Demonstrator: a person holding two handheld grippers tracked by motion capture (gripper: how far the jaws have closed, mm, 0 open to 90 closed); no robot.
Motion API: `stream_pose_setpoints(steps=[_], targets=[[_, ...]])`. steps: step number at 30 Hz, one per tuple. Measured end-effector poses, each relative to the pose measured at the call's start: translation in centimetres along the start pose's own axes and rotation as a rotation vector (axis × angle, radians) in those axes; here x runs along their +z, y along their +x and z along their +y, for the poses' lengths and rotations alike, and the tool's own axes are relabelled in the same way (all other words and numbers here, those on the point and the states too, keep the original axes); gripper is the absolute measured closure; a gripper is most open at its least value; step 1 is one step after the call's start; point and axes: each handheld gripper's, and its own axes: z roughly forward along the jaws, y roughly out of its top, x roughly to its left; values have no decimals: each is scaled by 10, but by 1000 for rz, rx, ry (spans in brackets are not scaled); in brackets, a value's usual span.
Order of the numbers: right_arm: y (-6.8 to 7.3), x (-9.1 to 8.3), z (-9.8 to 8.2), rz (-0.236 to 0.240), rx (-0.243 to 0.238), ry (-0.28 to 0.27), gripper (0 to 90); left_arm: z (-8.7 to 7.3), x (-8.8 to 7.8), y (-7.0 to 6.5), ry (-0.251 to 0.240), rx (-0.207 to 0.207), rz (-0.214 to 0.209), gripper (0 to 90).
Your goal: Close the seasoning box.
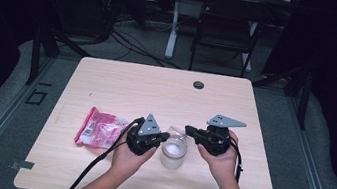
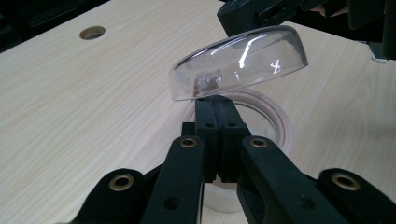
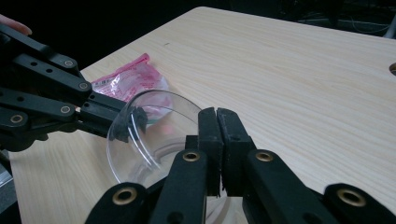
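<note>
High view: clear lid (image 1: pixel 177 132) barely readable between the two tools, edges too faint to trace; jar (image 1: pixel 172 155) contents just a white blur. Left tool (image 1: pixel 162 136) tips hidden against the lid, right tool (image 1: pixel 190 130) tips too small to see contact. Print on pink packet (image 1: pixel 99 128) too small to read, its right end covered by cable and left hand (image 1: pixel 127 158). Left gripper view: lid hides the far rim of the jar (image 2: pixel 279 122), the tool's own arms hide the jar's near side, bottom edge cuts it off. Right gripper view: jar mostly hidden behind the tool arms; packet (image 3: pixel 128 80) partly behind the lid (image 3: pixel 149 135); tabletop (image 3: pixel 299 70) hole cut by the right edge
</note>
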Motion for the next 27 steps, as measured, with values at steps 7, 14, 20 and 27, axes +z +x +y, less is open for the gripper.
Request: stream_pose_setpoints(steps=[7,14,20,27], targets=[[4,6,-3,18,-23,12,889,-11,2,-3,18,-4,-11,893],[5,10,-5,38,-25,33,887,-21,3,-5,20,-24,-22,893],[7,12,-5,46,-35,40,883,-25,2,-6,29,-24,-20,893],[8,12,-6,45,-38,44,880,-27,-3,-6,31,-21,-14,893]])
